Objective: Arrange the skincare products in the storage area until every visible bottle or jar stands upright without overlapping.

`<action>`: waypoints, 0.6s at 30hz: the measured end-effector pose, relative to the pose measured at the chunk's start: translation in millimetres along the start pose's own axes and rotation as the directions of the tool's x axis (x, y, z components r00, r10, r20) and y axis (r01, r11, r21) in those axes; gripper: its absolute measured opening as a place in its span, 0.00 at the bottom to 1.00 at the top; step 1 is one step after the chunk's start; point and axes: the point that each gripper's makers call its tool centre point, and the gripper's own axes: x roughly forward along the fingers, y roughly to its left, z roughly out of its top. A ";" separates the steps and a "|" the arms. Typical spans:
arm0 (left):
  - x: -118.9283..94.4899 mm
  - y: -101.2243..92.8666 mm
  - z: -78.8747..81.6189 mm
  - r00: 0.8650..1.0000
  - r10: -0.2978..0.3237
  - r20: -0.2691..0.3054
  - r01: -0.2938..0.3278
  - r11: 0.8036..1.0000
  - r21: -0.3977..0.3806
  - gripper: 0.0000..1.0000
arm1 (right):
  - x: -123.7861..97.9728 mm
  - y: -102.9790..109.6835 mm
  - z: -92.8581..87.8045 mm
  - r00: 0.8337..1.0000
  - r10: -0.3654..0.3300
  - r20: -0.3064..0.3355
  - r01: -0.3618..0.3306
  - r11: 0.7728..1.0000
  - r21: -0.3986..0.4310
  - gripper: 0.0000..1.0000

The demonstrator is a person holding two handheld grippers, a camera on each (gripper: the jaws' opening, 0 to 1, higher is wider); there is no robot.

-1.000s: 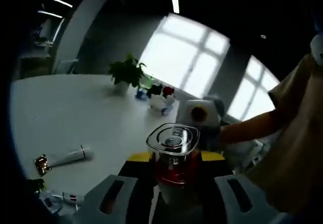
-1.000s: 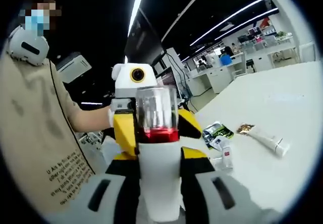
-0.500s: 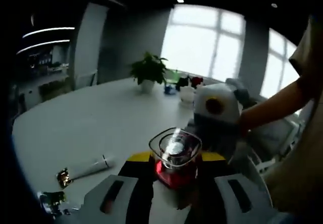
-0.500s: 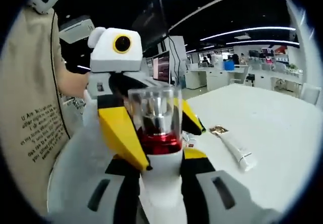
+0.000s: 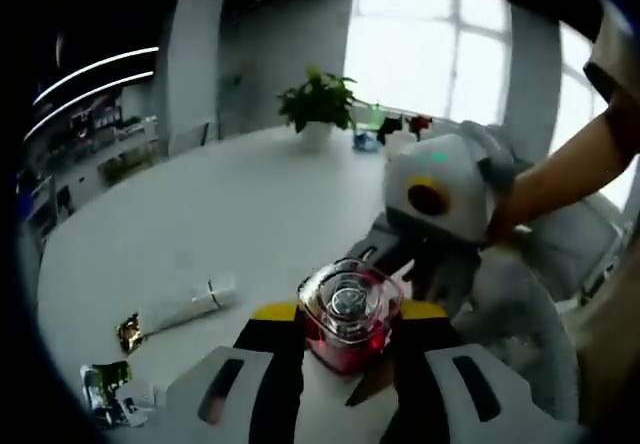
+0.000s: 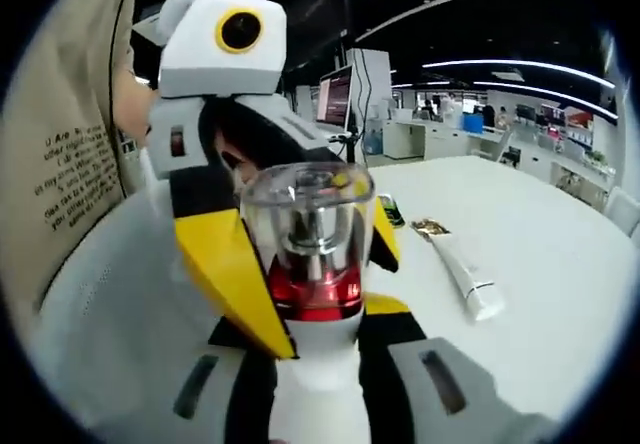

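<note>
A white pump bottle (image 6: pixel 316 384) with a red collar and a clear cap is held off the table between both grippers. My right gripper (image 6: pixel 322 309) is shut on its white body. My left gripper (image 5: pixel 348 316) is shut around the red collar under the clear cap (image 5: pixel 348 296), whose top faces that camera. In the right gripper view the left gripper (image 6: pixel 308 256) comes in from behind, its yellow jaws on either side of the cap. In the left gripper view the right gripper (image 5: pixel 402 262) reaches in from the right. A white tube (image 5: pixel 185 304) with a gold end lies flat on the table.
The white table (image 5: pixel 210 204) is round and wide. Foil sachets (image 5: pixel 105 389) lie near the tube (image 6: pixel 462 269), and a dark sachet (image 6: pixel 390 210) lies behind it. A potted plant (image 5: pixel 320 104) stands at the far edge. A person's arm (image 5: pixel 560 169) and shirt (image 6: pixel 70 154) are close by.
Both views have swung and the two grippers have drawn closer together around the bottle. The bottle stays held throughout. The tube and sachets have not moved on the table.
</note>
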 end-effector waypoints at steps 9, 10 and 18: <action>5.5 0.1 -8.8 1.000 0.024 -0.021 -0.024 1.000 -0.016 0.31 | 0.5 1.2 -14.8 0.998 0.042 -0.050 -0.044 0.998 -0.036 0.30; 6.4 -0.9 -11.5 0.999 0.018 -0.030 -0.019 1.000 -0.012 0.31 | 0.8 1.8 -16.7 0.998 0.045 -0.054 -0.047 0.998 -0.033 0.30; 5.2 -2.3 -10.0 0.998 -0.046 -0.036 0.048 0.998 0.047 0.31 | 0.8 1.9 -18.6 0.998 0.047 -0.051 -0.043 0.995 0.087 0.33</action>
